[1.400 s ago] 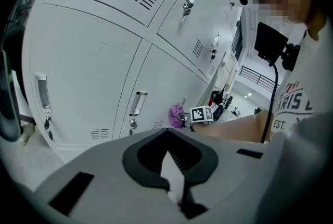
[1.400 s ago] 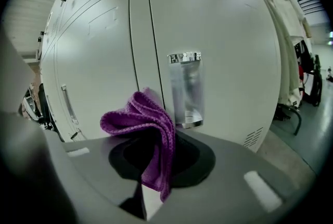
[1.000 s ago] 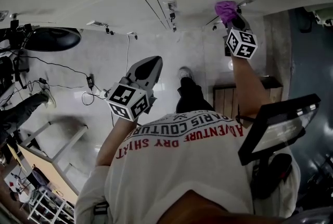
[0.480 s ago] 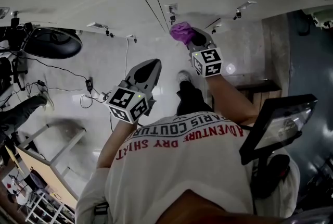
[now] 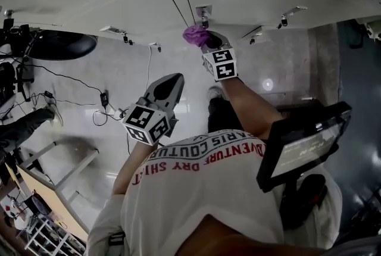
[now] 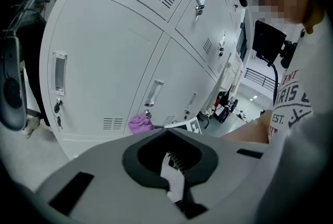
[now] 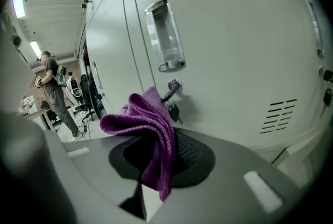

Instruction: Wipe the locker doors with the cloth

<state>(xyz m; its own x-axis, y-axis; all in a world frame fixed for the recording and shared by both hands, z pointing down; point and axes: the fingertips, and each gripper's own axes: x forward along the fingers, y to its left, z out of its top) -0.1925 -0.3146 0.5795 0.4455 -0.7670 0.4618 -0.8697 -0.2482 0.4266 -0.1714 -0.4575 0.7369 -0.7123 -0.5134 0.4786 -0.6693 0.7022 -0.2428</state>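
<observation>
Right tongs [image 5: 208, 43] clamp purple cloth [image 7: 148, 119] at locker door [image 7: 234, 61] beside its key [image 7: 173, 85] | left tongs [image 6: 174, 176] closed, empty, held back from the door.

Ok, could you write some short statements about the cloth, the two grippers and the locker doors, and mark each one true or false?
1. The right gripper holds a purple cloth. True.
2. The left gripper also holds a cloth. False: its jaws are shut on nothing.
3. A key hangs from the lock beside the cloth. True.
4. The locker doors are dark blue. False: they are white.
</observation>
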